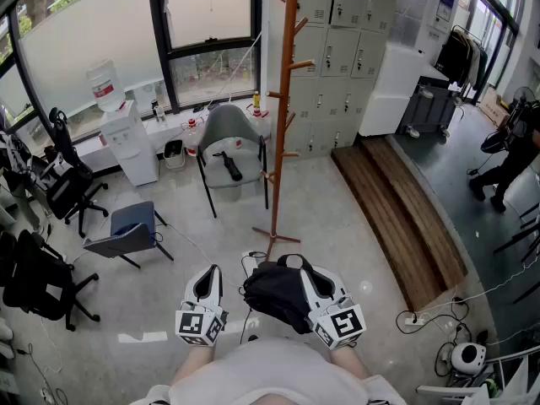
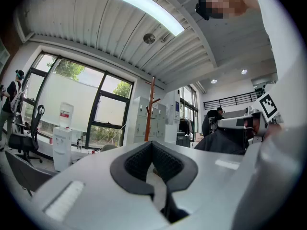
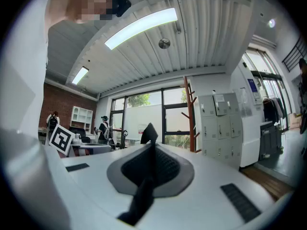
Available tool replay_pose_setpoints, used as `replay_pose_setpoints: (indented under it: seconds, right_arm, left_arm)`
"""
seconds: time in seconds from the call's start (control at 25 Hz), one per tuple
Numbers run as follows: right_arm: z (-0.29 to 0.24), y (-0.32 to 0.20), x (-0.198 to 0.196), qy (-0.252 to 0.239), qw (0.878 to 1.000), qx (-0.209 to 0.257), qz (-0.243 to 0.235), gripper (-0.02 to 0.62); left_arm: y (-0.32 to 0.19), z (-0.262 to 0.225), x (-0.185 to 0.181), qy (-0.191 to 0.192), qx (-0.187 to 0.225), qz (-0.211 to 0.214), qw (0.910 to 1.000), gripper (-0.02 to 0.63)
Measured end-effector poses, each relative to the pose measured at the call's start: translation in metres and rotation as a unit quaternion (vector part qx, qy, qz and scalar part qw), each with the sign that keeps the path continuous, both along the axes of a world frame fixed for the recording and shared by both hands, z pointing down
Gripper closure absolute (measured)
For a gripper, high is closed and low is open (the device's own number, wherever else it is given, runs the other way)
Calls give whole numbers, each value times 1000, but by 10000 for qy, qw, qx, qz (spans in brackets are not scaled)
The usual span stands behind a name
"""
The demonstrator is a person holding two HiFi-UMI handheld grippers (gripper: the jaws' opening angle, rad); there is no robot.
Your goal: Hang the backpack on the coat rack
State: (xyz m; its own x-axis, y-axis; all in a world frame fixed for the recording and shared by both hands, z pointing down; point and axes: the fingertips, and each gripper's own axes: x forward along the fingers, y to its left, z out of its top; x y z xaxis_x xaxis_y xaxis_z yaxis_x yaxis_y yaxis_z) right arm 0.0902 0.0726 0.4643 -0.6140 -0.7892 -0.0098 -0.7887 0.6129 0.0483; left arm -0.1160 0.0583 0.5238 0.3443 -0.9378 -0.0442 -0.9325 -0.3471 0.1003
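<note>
And here we are, the black backpack is up off the floor, bunched low in front of the person, just beside the right hand-held gripper and between the two tools. Look along that right one: its jaws are clamped tight on a thin black strap of the bag, which runs through the dark pads and pokes up past the tips. Over on the other side, the left hand-held gripper is level, its pads drawn together at the tips with nothing caught between them. It sits close to the bag but not touching it. Straight ahead stands the wooden coat rack, upright, its pegs bare, the bag not yet on it. A grey chair sits just to its left, with lockers behind.
</note>
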Motion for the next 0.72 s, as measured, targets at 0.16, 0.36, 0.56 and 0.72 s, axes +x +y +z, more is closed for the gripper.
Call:
replay_pose_setpoints:
  seconds: [0.16,0.36,0.56,0.72]
  right_arm:
    - [6,8,-1,77,9999,-67,56,583]
    - [10,13,11,145,9998,-28,142,583]
    - [13,12,18,28,9998,-95,149,583]
    - [12,10,21,-75,9997,-153,145,583]
  left_arm:
    - [8,5,-6,-63,-117,-56,9999,597]
    - [12,5,7,-150,-116,-20,9998,597]
    - [14,1,20,-354,14,31,9994,597]
    - [15,0,23,-370,-17,26,9993,597]
